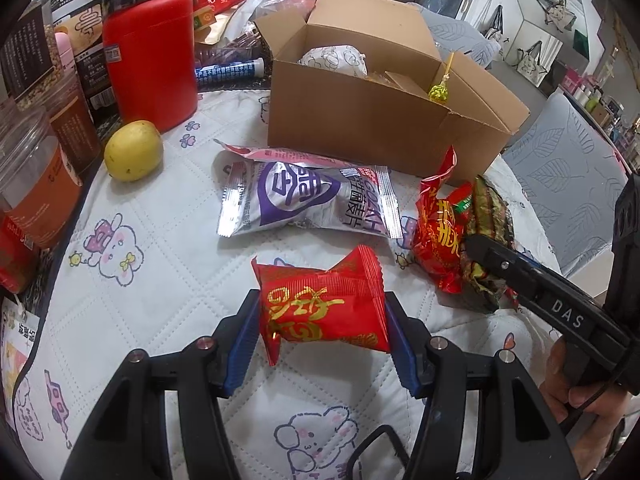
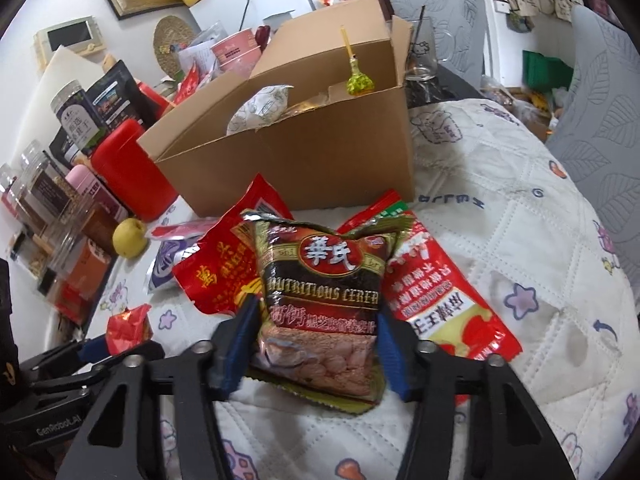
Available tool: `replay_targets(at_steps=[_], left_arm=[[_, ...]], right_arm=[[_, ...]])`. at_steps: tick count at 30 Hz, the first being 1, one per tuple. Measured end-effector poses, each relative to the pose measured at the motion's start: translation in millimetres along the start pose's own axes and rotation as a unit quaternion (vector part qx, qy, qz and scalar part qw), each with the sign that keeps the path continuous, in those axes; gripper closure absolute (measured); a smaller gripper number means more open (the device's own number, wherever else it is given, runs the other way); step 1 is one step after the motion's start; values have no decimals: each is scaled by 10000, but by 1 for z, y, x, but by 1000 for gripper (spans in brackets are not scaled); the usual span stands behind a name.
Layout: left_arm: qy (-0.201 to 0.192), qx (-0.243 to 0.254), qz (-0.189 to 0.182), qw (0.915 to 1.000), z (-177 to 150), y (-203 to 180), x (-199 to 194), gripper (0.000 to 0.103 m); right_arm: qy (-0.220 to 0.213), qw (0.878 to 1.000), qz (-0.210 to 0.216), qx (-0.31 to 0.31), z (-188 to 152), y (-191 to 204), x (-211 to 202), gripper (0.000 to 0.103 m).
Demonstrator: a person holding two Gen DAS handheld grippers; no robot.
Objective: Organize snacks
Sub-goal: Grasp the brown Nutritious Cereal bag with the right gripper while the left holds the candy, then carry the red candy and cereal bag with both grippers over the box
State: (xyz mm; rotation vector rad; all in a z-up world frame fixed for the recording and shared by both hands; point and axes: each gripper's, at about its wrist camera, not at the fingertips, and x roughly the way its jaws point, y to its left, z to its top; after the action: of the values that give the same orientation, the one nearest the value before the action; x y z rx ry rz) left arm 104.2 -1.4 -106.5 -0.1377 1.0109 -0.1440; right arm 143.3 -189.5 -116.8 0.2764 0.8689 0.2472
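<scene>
With the open brown cardboard box [image 1: 384, 128] waiting ahead, we grip a small red gold-printed snack packet [image 1: 324, 312] in the left tongs [image 1: 320, 330] and a dark cereal sachet [image 2: 324, 312] in the right tongs [image 2: 316, 344] (both pinched sidewise for lifting); clear quilted bench [image 1: 152, 280] lies leftward.

Both wrist views close, angled down, sharing the cardboard box [image 1: 384, 128] [image 2: 304, 160] on the quilted cloth [image 1: 160, 280] [image 2: 500, 240]
</scene>
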Motion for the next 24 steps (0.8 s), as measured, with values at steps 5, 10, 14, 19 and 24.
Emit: replay_targets(at_steps=[5, 10, 14, 19, 24], left_arm=[[-71, -8, -30, 10000, -5, 0, -8, 45], [-155, -7, -101, 9998, -13, -1, -18, 45], [-254, -9, -145, 9996, -21, -2, -29, 45], [-353, 16, -199, 9992, -31, -4, -39, 45], [-397, 21, -281, 9988, -44, -4, -50, 45]], right_arm=[[-109, 9999, 30, -20, -5, 1, -15, 59], [-237, 9997, 99, -35, -12, 4, -35, 59], [-338, 9993, 138, -50, -20, 6, -51, 59], [-393, 9990, 191, -97, -36, 12, -68, 59], [-427, 9986, 271, -140, -55, 17, -83, 59]])
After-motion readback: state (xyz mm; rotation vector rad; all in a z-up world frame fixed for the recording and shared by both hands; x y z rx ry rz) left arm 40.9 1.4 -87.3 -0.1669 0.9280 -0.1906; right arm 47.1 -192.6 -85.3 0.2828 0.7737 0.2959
